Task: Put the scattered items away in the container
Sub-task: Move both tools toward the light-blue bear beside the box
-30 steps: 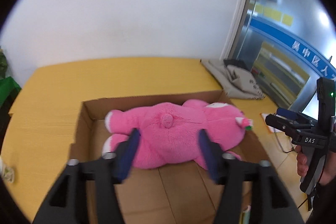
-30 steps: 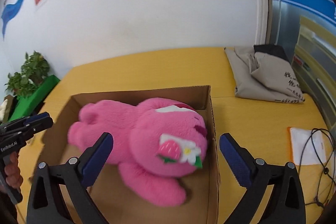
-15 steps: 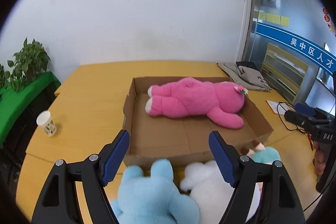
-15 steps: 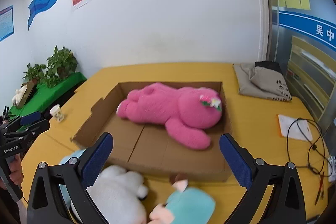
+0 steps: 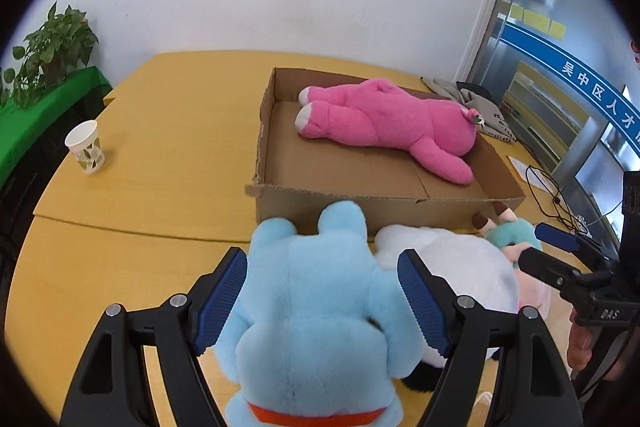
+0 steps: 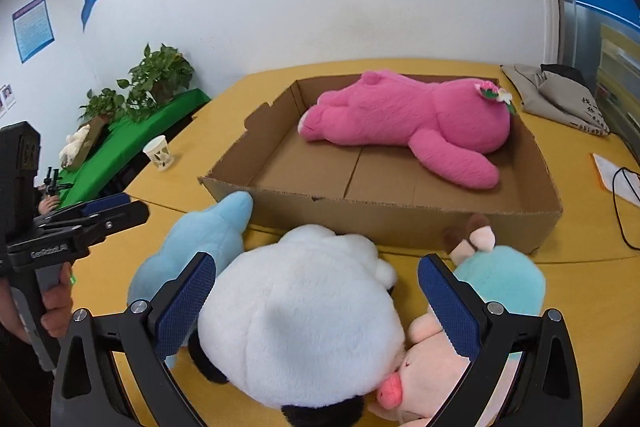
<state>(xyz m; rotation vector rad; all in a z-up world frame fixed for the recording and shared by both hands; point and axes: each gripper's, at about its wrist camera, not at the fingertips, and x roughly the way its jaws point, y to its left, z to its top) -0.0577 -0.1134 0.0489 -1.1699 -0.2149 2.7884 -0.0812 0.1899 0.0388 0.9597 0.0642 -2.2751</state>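
— What did the left wrist view show?

— The left claw [image 5: 322, 291] stood with its jaws apart, one blue pad on either side of the light blue plush [image 5: 316, 311] – the toy sat between them, and whether the pads pressed it I could not tell. The jaws had just been opening a little. The plush lay on the yellow counter [image 5: 160, 163], its ears against the near wall of the cardboard box [image 5: 360, 211]. Inside the box, toward the far side, lay the pink plush [image 5: 384, 123]. A paper cup [image 5: 85, 146] stood well to the left, and the right claw [image 5: 552, 253] showed at the right edge beside the white plush [image 5: 452, 259].

— And the right wrist view?

— The right claw [image 6: 316, 303] was spread wide over the white plush [image 6: 300, 319], which lay on the counter just before the box [image 6: 400, 223]. The pads stood at its flanks, not visibly squeezing. The light blue plush [image 6: 200, 239] lay to its left, a teal-and-peach plush [image 6: 500, 283] to its right. The pink plush [image 6: 408, 123] rested in the box – near the far wall. At the left edge a hand [image 6: 56, 303] held the left claw [image 6: 116, 211].
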